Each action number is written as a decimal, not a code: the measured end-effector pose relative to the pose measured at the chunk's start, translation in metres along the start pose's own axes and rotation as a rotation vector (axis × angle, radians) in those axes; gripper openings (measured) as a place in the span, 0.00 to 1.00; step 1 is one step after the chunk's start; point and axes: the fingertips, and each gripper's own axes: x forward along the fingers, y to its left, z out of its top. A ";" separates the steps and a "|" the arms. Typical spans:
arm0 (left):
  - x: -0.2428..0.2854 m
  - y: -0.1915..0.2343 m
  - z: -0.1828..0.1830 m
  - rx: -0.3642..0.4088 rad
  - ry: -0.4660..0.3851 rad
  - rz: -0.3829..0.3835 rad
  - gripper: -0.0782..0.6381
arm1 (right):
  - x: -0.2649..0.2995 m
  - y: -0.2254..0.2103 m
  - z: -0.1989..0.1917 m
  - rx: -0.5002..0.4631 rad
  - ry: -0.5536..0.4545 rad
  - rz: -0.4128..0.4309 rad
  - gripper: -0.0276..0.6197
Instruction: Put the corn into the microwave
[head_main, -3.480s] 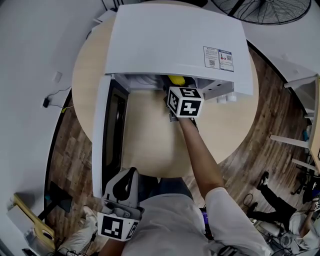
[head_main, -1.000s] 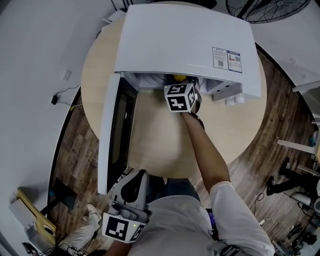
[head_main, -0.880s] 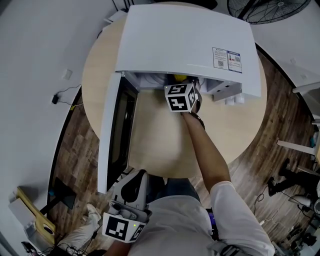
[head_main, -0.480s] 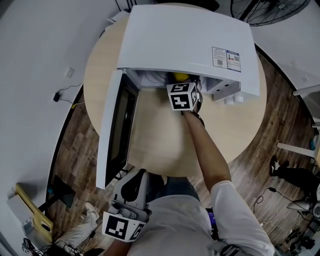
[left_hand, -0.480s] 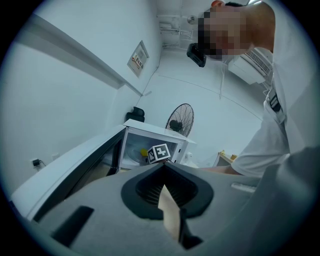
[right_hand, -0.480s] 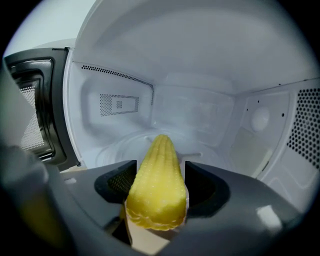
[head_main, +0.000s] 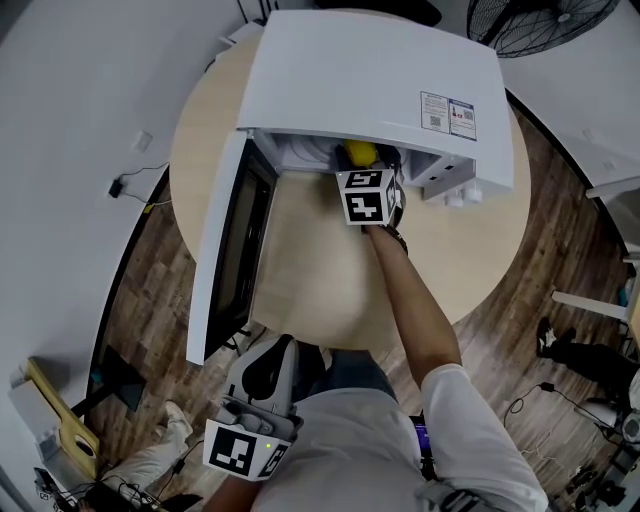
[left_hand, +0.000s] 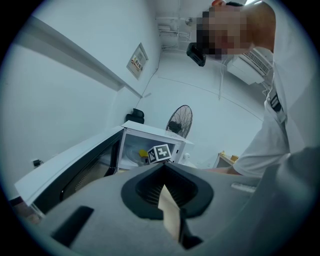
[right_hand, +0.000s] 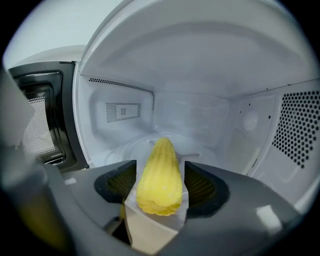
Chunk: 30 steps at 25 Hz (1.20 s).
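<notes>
A white microwave (head_main: 370, 80) stands on the round table with its door (head_main: 225, 250) swung wide open to the left. My right gripper (head_main: 380, 170) reaches into the cavity. Its jaws are opening, and the yellow corn (right_hand: 159, 175) lies between the pads with thin gaps on both sides, tip pointing in over the glass turntable (right_hand: 200, 145). From the head view the corn (head_main: 358, 153) peeks out just under the microwave's top edge. My left gripper (head_main: 262, 375) hangs low by the person's body, shut and holding nothing, and looks toward the microwave (left_hand: 150, 145).
The light wooden table (head_main: 310, 270) shows bare wood in front of the microwave. The open door takes up the table's left side. A standing fan (head_main: 540, 20) is behind on the right. A cable and wall socket (head_main: 125, 180) sit at the left, above the wood floor.
The right gripper has stayed at the microwave's mouth, and a little more of the corn shows beyond its marker cube. The left gripper has not moved.
</notes>
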 end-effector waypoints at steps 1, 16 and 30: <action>0.000 -0.001 0.000 0.000 -0.002 -0.001 0.10 | -0.002 0.000 0.001 0.003 -0.003 0.001 0.51; 0.001 -0.022 0.005 0.013 -0.027 -0.012 0.10 | -0.034 0.002 0.006 0.047 -0.034 0.041 0.47; 0.004 -0.036 0.013 0.018 -0.068 -0.018 0.10 | -0.065 0.002 0.002 0.078 -0.021 0.070 0.40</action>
